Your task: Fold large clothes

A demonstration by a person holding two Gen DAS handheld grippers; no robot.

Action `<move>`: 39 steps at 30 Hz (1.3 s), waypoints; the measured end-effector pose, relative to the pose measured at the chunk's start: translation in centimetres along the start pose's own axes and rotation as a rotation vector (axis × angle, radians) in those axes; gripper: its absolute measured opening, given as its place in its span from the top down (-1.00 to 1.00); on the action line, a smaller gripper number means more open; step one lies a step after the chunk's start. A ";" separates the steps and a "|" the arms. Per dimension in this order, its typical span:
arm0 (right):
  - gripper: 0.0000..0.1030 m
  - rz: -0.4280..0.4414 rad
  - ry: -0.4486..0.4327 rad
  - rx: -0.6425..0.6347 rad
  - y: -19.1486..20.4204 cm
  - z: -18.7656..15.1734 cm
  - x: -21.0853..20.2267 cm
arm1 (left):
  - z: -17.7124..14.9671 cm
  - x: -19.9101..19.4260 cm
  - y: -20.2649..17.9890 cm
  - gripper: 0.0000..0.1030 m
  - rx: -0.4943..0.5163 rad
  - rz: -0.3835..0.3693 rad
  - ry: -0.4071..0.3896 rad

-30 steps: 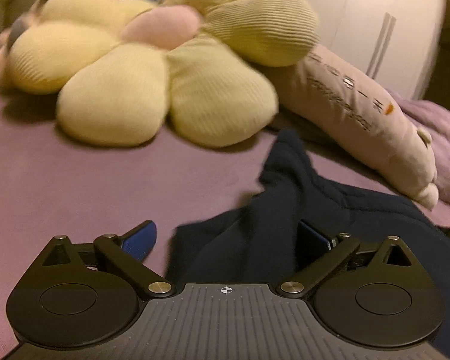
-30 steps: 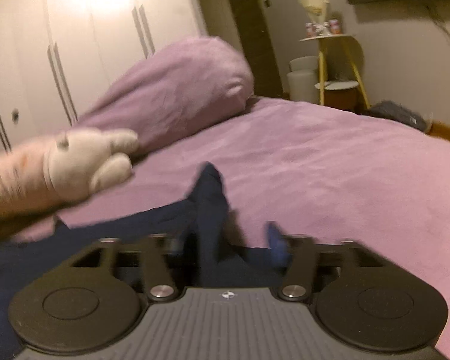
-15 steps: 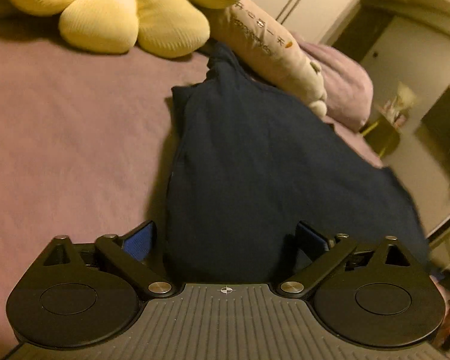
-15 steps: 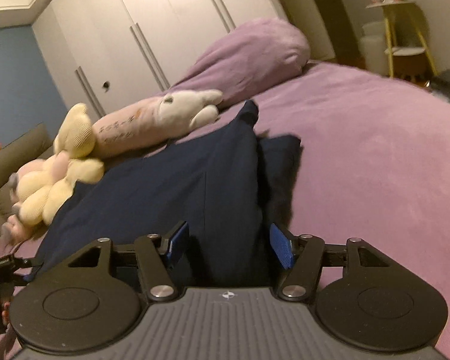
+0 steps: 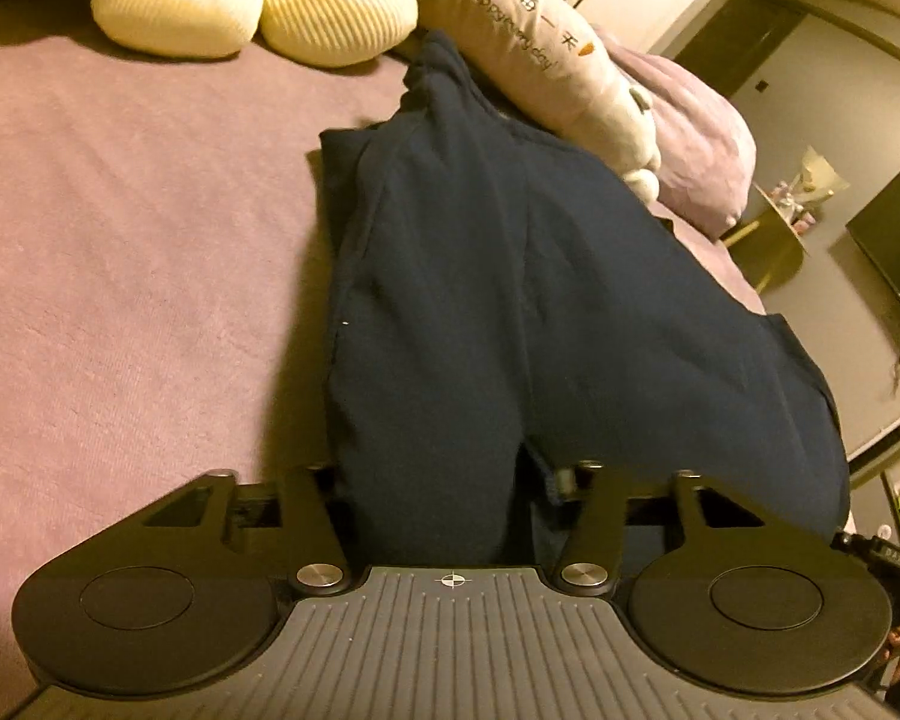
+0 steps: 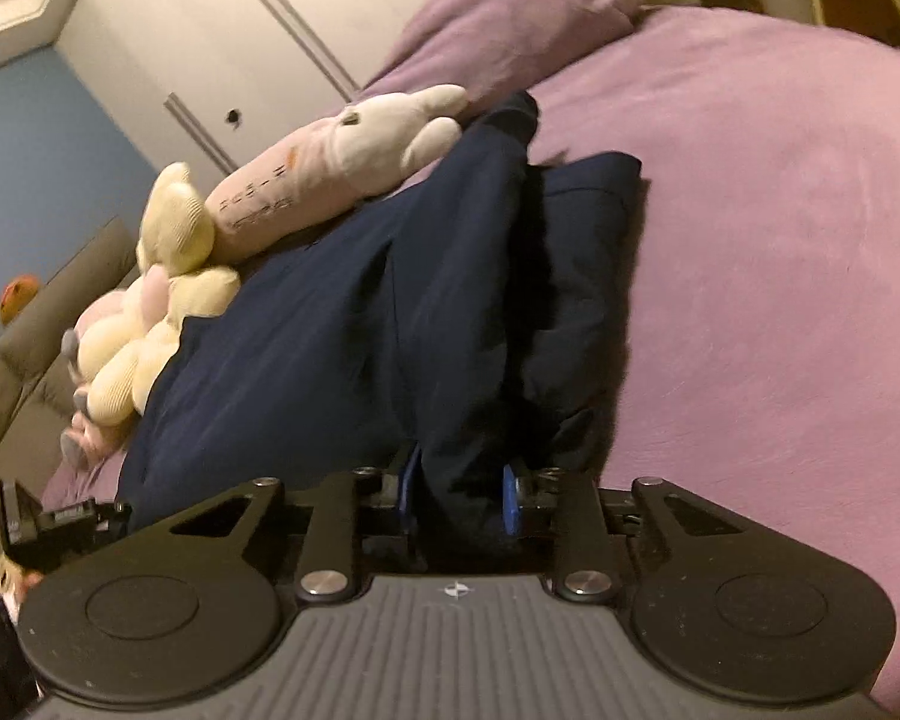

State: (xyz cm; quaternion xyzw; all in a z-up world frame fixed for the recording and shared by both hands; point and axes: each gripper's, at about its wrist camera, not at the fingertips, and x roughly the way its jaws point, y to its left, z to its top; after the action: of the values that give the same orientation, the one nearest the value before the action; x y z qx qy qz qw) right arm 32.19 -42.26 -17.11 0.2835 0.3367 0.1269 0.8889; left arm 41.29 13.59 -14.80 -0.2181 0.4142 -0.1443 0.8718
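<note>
One navy garment (image 5: 510, 276), two grippers, one purple bed (image 5: 120, 240).

Left gripper (image 5: 444, 480): fingers drawn in around a bunched edge of the garment, cloth fills the gap, pads hidden. Reads as pinching the fabric.

Right gripper (image 6: 459, 495): blue pads (image 6: 510, 501) pressed on a fold of the same garment, clamped.

Garment runs from both grippers toward 12 o'clock across the bed, lifted at the near end, the far end bunched against the plush.

Around it: one yellow flower cushion (image 5: 240, 6) at 11 o'clock in left view, one long pink-beige plush (image 5: 546, 60) at 1 o'clock touching the garment's far end, one purple pillow (image 6: 522, 18) behind the plush. White wardrobe doors (image 6: 258, 36) at the back.
</note>
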 end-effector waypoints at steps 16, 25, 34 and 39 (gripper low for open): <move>0.78 0.258 0.161 0.134 2.6 -3.5 -12.4 | -6.6 -16.0 -3.4 0.12 0.018 -0.133 0.040; 0.36 -0.190 -0.108 -0.058 5.7 -6.2 -19.7 | -10.5 -20.1 -4.0 -0.53 0.013 0.212 -0.132; 0.82 -0.071 -0.088 -0.332 18.5 -5.3 0.3 | -6.2 -4.4 -14.9 -0.73 0.271 0.251 -0.295; 0.83 -0.230 -0.060 -0.425 18.2 -4.4 8.4 | -5.9 3.0 -14.3 -0.84 0.357 0.421 -0.311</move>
State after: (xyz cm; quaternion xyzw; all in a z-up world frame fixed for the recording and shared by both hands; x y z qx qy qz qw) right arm 34.82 -22.23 -13.49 0.0538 0.3058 0.0843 0.9468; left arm 37.50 -1.61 -12.94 0.0094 0.2801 0.0042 0.9599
